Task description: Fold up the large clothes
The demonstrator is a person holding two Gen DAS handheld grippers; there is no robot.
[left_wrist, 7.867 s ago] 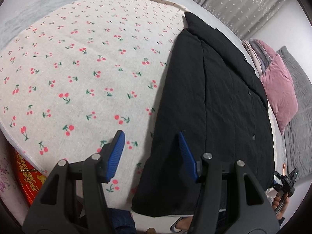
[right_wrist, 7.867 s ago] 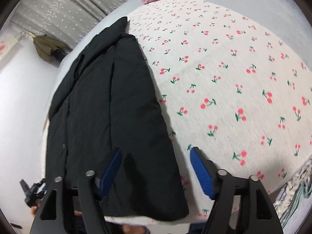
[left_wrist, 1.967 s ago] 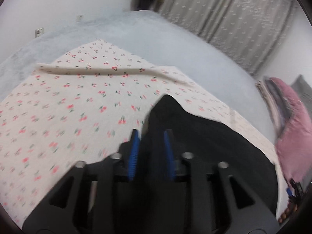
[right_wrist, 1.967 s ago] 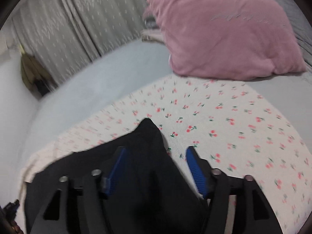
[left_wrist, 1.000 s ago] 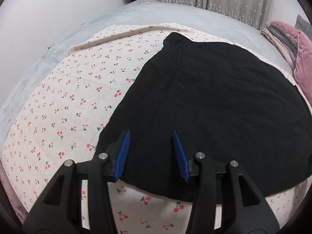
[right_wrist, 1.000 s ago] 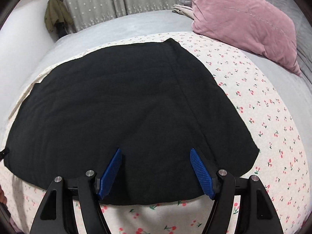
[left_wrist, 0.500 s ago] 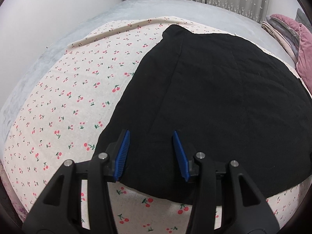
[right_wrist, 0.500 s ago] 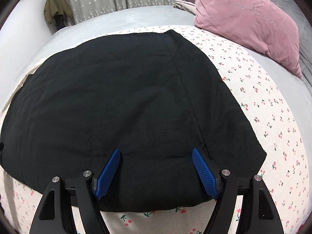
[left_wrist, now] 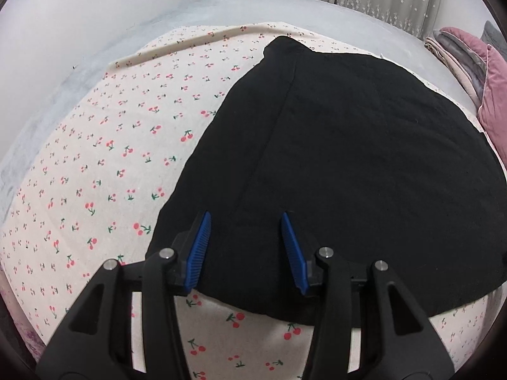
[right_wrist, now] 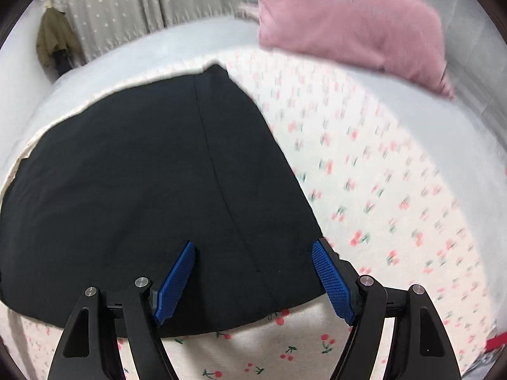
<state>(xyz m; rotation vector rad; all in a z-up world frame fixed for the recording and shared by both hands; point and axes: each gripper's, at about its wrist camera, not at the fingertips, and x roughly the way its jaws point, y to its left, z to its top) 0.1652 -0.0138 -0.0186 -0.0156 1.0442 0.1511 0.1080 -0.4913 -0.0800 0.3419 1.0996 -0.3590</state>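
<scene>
A large black quilted coat [left_wrist: 348, 158] lies folded over and flat on the cherry-print sheet [left_wrist: 95, 164]. It also fills the left of the right wrist view [right_wrist: 142, 190]. My left gripper [left_wrist: 245, 221] is open and empty, hovering over the coat's near left corner. My right gripper [right_wrist: 253, 250] is open and empty above the coat's near right edge. The coat's near hem lies just in front of both grippers.
A pink pillow [right_wrist: 348, 22] lies at the back right, also seen at the right edge of the left wrist view [left_wrist: 488, 95]. Folded blankets [left_wrist: 453, 50] sit beside it. Grey curtains [right_wrist: 142, 6] and an olive jacket [right_wrist: 52, 41] hang behind.
Both grippers folded the coat in half, let go and opened. In the last half second the right gripper has drawn back and swung right; its view is blurred. The left barely moved.
</scene>
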